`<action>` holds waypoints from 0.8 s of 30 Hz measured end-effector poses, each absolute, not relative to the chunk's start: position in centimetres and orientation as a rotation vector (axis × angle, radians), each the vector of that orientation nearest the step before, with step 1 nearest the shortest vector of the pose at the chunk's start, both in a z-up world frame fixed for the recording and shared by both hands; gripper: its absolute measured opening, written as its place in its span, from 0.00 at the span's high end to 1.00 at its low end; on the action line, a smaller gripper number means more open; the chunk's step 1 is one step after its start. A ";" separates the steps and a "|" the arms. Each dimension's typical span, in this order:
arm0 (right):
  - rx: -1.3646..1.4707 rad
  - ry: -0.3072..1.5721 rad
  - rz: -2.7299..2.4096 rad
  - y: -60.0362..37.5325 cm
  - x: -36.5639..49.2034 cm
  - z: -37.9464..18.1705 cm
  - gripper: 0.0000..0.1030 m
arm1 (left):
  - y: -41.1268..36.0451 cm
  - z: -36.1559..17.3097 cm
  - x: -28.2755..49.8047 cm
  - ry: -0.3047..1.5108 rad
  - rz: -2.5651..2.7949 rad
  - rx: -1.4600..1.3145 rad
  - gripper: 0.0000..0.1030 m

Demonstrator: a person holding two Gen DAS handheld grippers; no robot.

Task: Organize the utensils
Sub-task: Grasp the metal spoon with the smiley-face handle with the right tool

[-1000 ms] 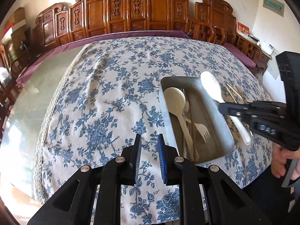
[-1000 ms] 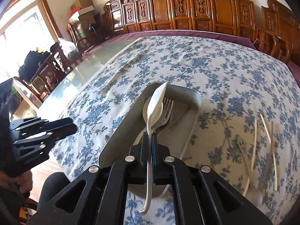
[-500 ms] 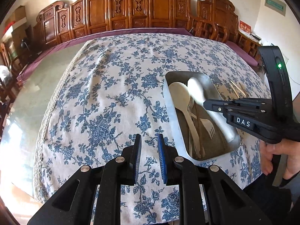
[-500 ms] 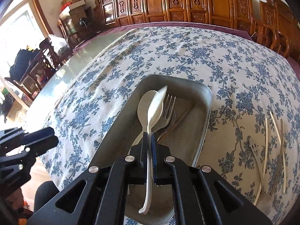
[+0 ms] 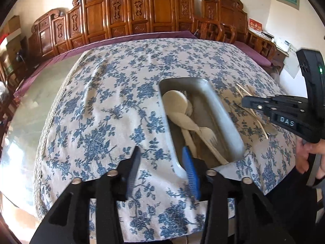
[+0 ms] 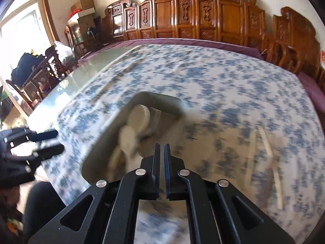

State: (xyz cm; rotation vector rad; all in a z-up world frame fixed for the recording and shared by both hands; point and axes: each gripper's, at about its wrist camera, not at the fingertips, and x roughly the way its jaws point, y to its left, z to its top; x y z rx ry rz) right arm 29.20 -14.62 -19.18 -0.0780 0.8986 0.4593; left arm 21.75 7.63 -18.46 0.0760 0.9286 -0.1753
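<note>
Left wrist view: the left gripper (image 5: 161, 169) has just been opening; its jaws stand apart with nothing between them, only floral tablecloth (image 5: 105, 109). The metal tray (image 5: 220, 109), just ahead of its right finger, holds pale spoons (image 5: 175, 103) and a fork (image 5: 209, 135).

Right wrist view, blurred: the right gripper (image 6: 161, 167) is closed and empty, the tray (image 6: 97, 152) just beyond its fingertips, chopsticks (image 6: 266, 142) to their right.

Cloth (image 5: 113, 101) over my bench: woven cotton look, matt, blue floral print, lace-like edging. Tray (image 5: 223, 109): dull brushed metal, soft sheen. Spoons (image 5: 175, 103) and fork (image 5: 209, 135) inside: cream plastic, matt. My jaws: black matt plastic, ribbed blue rubbery pads (image 5: 190, 170), shiny metal screws. Chairs (image 5: 160, 10) behind: carved wood, glossy varnish.
</note>
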 end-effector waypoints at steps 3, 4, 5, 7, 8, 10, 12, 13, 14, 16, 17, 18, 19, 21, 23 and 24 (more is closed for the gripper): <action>-0.104 0.912 0.399 -18.3 29.1 -19.7 0.95 | 6.4 -18.0 21.4 0.916 -0.193 0.082 0.44; -0.107 0.918 0.362 -19.6 29.3 -19.9 0.95 | 6.0 -17.9 21.2 0.912 -0.198 0.083 0.37; -0.111 0.923 0.332 -20.7 29.4 -20.1 0.93 | 5.4 -17.9 21.2 0.907 -0.201 0.085 0.31; -0.104 0.928 0.302 -22.6 29.7 -20.3 0.89 | 4.8 -18.0 21.2 0.909 -0.204 0.081 0.30; -0.101 0.929 0.292 -23.2 29.8 -20.5 0.87 | 4.3 -18.2 21.4 0.919 -0.206 0.076 0.29; -0.106 0.934 0.280 -24.4 30.1 -20.8 0.85 | 3.7 -18.2 21.4 0.921 -0.203 0.066 0.28; -0.109 0.952 0.291 -25.0 30.2 -21.4 0.79 | 3.1 -18.1 21.4 0.913 -0.208 0.040 0.25; -0.107 0.978 0.317 -25.1 30.3 -22.0 0.77 | 2.8 -18.1 21.4 0.913 -0.213 0.031 0.24; -0.120 0.989 0.322 -25.0 30.3 -22.7 0.76 | 2.4 -18.2 21.3 0.912 -0.215 0.025 0.24; -0.155 1.006 0.331 -24.9 29.9 -23.8 0.76 | 1.7 -18.3 21.3 0.908 -0.215 0.025 0.24; -0.160 1.014 0.337 -24.8 29.8 -24.4 0.76 | 1.3 -18.4 21.2 0.904 -0.216 0.027 0.24; -0.163 1.023 0.338 -24.8 29.7 -25.0 0.76 | 1.1 -18.5 21.1 0.905 -0.219 0.024 0.24; -0.163 1.029 0.337 -24.7 29.7 -25.3 0.76 | 0.8 -18.7 21.1 0.910 -0.224 0.016 0.24; -0.164 1.047 0.339 -24.8 29.8 -26.1 0.76 | 0.5 -18.9 21.0 0.914 -0.230 0.010 0.24; -0.169 1.059 0.335 -24.8 30.0 -26.6 0.76 | 0.1 -19.2 20.9 0.917 -0.235 0.016 0.24; -0.180 1.072 0.326 -24.8 30.2 -26.9 0.76 | 0.0 -19.3 20.9 0.919 -0.237 0.018 0.24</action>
